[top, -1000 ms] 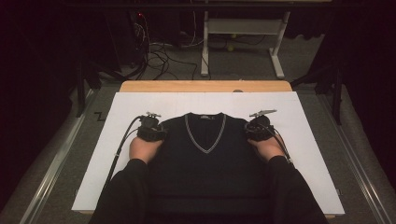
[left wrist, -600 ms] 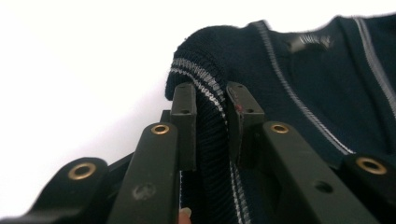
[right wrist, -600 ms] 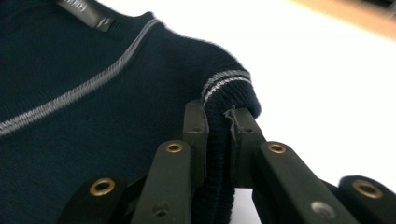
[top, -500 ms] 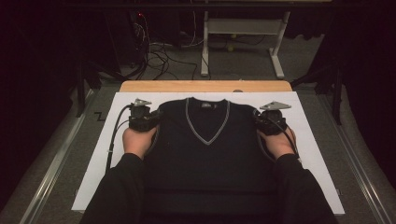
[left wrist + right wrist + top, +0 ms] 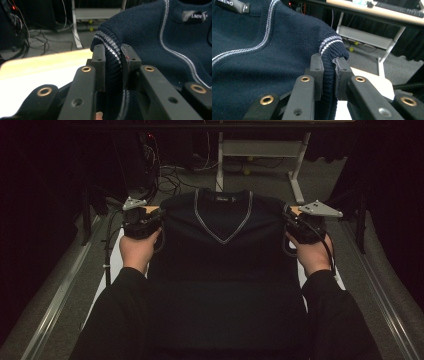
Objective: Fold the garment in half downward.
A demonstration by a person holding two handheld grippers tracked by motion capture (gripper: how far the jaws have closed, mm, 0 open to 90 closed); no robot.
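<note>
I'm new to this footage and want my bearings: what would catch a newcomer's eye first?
A dark navy sleeveless sweater with a pale striped V-neck hangs spread in the middle of the high view, above the white table. The left gripper and right gripper each pinch a ribbed armhole edge at a shoulder. Behind, cables sprawl on the floor beside a white desk frame.

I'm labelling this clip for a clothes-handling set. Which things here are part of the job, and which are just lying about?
Part of the job:
- navy V-neck vest, held up by its shoulders
- left gripper, shut on one ribbed armhole edge
- right gripper, shut on the other
- table below

Lying about:
- cables on the floor
- white desk frame
- small yellow balls
</note>
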